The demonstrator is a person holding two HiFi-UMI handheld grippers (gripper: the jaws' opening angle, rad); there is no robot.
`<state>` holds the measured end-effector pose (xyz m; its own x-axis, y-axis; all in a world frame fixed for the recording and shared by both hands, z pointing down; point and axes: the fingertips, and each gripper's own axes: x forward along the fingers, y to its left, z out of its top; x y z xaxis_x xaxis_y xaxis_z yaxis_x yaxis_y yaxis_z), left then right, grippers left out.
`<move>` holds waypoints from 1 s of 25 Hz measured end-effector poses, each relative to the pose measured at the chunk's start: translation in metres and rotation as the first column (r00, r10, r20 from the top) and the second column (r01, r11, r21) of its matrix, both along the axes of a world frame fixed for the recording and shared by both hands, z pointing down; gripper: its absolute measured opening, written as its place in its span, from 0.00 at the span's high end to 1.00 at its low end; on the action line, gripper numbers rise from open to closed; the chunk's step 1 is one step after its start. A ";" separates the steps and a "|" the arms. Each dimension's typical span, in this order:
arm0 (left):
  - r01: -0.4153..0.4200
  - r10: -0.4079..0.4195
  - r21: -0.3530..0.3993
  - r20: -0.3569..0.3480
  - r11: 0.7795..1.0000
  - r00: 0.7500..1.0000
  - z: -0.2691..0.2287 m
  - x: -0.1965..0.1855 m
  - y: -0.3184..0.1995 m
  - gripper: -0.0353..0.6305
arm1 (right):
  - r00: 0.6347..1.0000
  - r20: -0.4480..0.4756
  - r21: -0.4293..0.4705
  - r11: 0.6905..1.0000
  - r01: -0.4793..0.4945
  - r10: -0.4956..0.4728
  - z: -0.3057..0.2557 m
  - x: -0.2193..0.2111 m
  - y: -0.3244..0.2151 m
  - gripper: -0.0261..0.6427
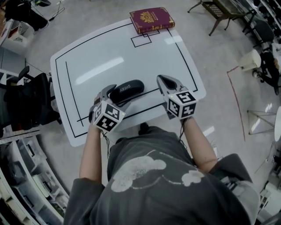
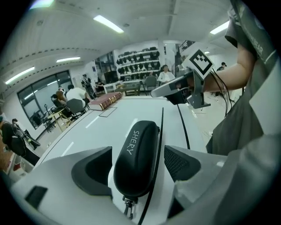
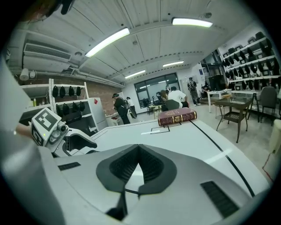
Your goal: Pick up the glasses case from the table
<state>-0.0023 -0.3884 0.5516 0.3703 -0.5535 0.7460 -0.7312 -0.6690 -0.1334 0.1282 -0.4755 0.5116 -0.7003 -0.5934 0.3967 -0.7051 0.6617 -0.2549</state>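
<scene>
A black glasses case point(image 1: 131, 88) printed SHERY lies on the white table point(image 1: 109, 52) near its front edge. My left gripper point(image 1: 116, 96) stands open around the case's near end. In the left gripper view the case point(image 2: 137, 145) runs lengthwise between the two dark pads point(image 2: 94, 171), with a gap showing on each side. My right gripper point(image 1: 161, 80) hovers just right of the case, jaws shut with nothing in them. In the right gripper view its tips point(image 3: 139, 147) meet above the tabletop.
A dark red book point(image 1: 151, 19) lies at the table's far edge by a small drawn square. Black lines mark the tabletop. A black chair point(image 1: 30, 101) stands left of the table, and a wooden chair point(image 1: 221, 11) far right. People sit at desks in the background.
</scene>
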 end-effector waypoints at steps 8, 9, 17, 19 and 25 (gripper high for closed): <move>-0.081 0.090 -0.086 0.106 0.993 0.990 0.027 0.009 -0.018 0.41 | 1.000 0.005 -0.024 1.000 0.018 -0.017 0.013 0.001 -0.015 0.96; -0.087 0.100 -0.102 0.121 0.991 0.988 0.031 0.009 -0.018 0.41 | 1.000 0.006 -0.027 0.999 0.018 -0.018 0.014 0.001 -0.016 0.96; -0.126 0.154 -0.164 0.167 0.978 0.974 0.044 0.011 -0.016 0.44 | 0.999 -0.001 -0.035 0.999 0.032 -0.032 0.022 0.006 -0.021 0.96; -0.125 0.152 -0.160 0.171 0.979 0.973 0.043 0.012 -0.015 0.45 | 0.999 -0.002 -0.034 0.999 0.033 -0.033 0.022 0.009 -0.022 0.96; -0.066 0.080 -0.097 0.151 0.993 0.985 0.027 0.010 -0.018 0.45 | 0.999 0.023 -0.032 0.999 0.024 -0.023 0.016 0.010 -0.024 0.96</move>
<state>0.0073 -0.4060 0.5784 0.2834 -0.4562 0.8435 -0.6551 -0.7345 -0.1771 0.1384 -0.4990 0.5276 -0.7232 -0.5636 0.3990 -0.6830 0.6694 -0.2924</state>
